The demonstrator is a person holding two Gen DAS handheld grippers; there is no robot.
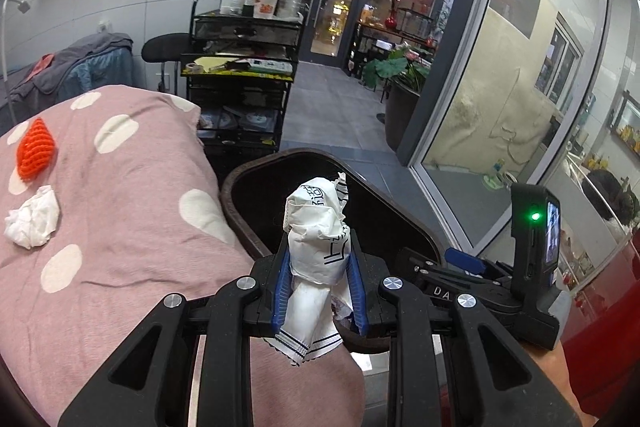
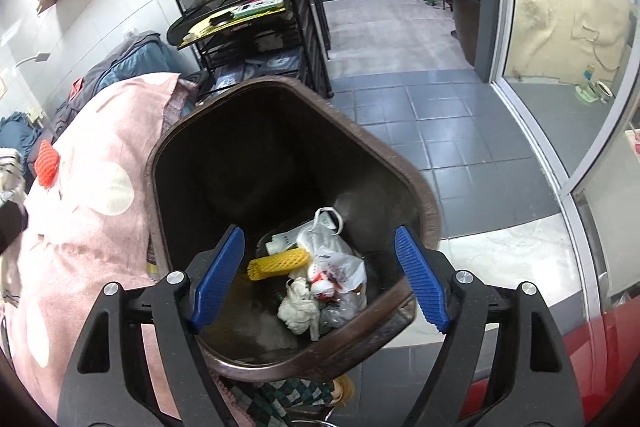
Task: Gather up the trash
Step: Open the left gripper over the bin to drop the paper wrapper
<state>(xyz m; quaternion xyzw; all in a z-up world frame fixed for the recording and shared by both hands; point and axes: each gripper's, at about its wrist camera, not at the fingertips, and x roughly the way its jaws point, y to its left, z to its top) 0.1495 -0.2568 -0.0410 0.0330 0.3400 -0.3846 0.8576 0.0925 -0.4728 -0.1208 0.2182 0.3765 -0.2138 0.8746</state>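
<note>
Two hand-held grippers are in use. The left gripper point(image 1: 319, 291) pinches one crumpled white paper wrapper point(image 1: 318, 247) with black printed lines between its blue pads point(image 1: 283, 291); the wrapper stands above the near rim of the brown trash bin point(image 1: 240, 203). The right gripper point(image 2: 320, 277) has its jaws spread wide, nothing between the pads, and hangs over the bin opening.

One trash bin point(image 2: 424, 211) stands just beside the bed. Its contents, seen in the right wrist view only:
- one yellow foam net sleeve point(image 2: 280, 263)
- one clear plastic bag point(image 2: 336, 263) with red and white scraps inside
- one crumpled white tissue point(image 2: 300, 307)
- one white wrapper piece point(image 2: 282, 241) under the bag.

The pink polka-dot blanket point(image 1: 120, 227) carries two loose items in the left wrist view: one orange foam net point(image 1: 36, 151) and, just below it, one crumpled white tissue wad point(image 1: 32, 223). The right wrist view shows the orange net point(image 2: 47, 163) but not the wad.

One black wire shelf cart point(image 1: 240, 67) holding bottles stands beyond the bed. The left wrist view alone shows the right gripper's camera unit point(image 1: 534, 227) with one green lamp lit.
</note>
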